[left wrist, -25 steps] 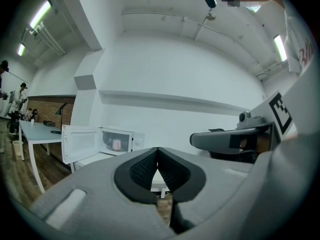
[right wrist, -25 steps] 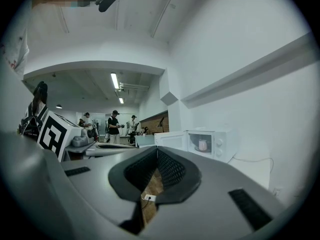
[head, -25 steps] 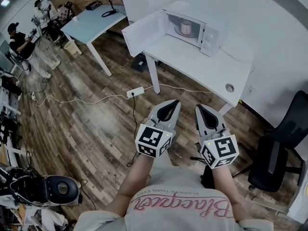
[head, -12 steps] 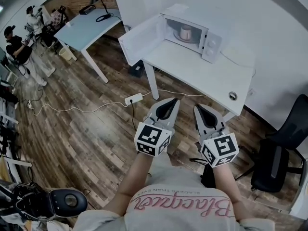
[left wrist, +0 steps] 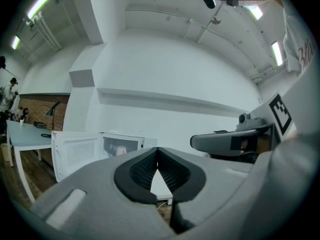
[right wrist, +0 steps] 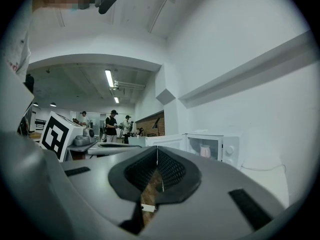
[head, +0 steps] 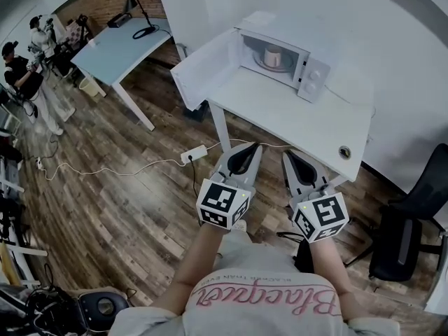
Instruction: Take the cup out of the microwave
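A pale pink cup (head: 274,57) stands inside the white microwave (head: 313,75), whose door (head: 199,69) hangs wide open to the left. The microwave sits at the far left end of a white table (head: 308,121). The cup also shows small in the left gripper view (left wrist: 120,150) and in the right gripper view (right wrist: 205,150). My left gripper (head: 253,148) and right gripper (head: 288,156) are side by side in front of the table, well short of the microwave. Both are shut with nothing between the jaws.
A power strip (head: 194,153) with a white cable lies on the wooden floor in front of the table. A black office chair (head: 409,222) stands at the right. A light blue table (head: 119,47) and several people (head: 28,75) are at the far left.
The table and microwave have drawn closer and lower in the head view as I walk toward them. Both grippers keep the same shut pose.
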Action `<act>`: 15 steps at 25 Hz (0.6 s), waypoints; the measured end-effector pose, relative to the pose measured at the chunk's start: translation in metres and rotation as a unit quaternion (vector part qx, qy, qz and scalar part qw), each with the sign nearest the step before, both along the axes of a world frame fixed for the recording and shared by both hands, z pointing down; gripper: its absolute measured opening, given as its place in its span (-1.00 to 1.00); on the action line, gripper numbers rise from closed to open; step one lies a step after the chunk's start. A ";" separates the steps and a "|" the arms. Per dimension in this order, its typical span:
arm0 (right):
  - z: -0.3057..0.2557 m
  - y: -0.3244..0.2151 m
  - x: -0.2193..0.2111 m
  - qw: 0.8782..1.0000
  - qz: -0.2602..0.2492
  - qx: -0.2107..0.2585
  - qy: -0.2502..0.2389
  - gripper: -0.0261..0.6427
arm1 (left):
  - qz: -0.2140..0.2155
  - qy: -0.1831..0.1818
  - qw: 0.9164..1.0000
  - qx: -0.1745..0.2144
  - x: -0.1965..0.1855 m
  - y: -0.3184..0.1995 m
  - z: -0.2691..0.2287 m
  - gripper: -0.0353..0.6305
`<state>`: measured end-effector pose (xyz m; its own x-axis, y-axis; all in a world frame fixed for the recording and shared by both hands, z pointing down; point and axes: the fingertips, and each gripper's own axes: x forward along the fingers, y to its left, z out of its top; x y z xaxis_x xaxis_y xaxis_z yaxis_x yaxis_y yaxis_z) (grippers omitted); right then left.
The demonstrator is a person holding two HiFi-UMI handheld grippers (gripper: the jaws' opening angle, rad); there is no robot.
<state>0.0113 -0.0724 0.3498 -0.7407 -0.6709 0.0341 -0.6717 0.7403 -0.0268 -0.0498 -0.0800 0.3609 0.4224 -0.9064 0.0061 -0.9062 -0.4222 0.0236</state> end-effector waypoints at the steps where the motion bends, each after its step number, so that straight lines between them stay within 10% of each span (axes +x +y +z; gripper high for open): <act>1: -0.001 -0.005 -0.004 1.000 0.002 0.001 0.000 -0.89 | 0.002 -0.002 1.000 0.002 -0.004 -0.005 -0.002 -0.88; 15: -0.006 -0.063 -0.044 0.999 0.038 -0.001 -0.004 -0.89 | 0.048 -0.017 0.999 0.018 -0.037 -0.066 -0.009 -0.88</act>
